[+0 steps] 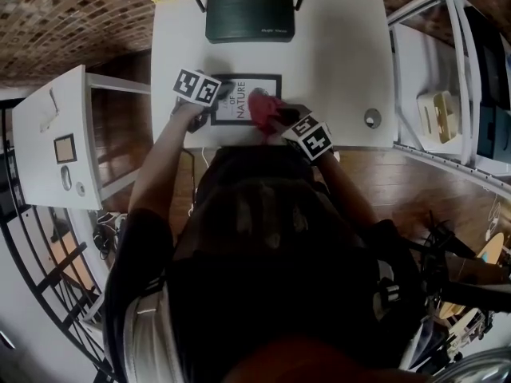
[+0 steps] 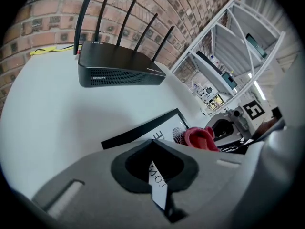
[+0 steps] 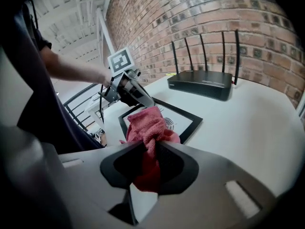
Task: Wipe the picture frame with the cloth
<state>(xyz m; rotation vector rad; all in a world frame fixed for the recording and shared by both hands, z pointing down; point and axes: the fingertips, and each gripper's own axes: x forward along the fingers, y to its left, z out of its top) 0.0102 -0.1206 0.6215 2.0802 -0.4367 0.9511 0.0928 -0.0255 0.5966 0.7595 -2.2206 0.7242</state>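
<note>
Lettering [image 1: 236, 102] "OF NATURE" shows in picture frame [image 1: 247, 78]; right gripper [image 3: 151, 147] clamps cloth [image 3: 147, 123], left gripper [image 2: 153, 147] closed.

The cloth [image 3: 148, 128] is raspberry red with a nubbly weave. The picture frame [image 3: 176, 120] has a thin black border round a white print with black lettering and a black, fingerprint-like swirl. The router [image 1: 250, 14] is matt black, antennas too, on a plain white table [image 1: 343, 62]. The left gripper [image 2: 155, 147] and right gripper [image 3: 151, 144] are pale grey with black insets. Their marker cubes [image 1: 197, 86] carry black squares on white. The brick wall [image 3: 190, 13] is red-brown with pale mortar. A yellow cable [image 2: 47, 50] lies behind the router. The floor [image 1: 375, 174] is warm brown wood.
</note>
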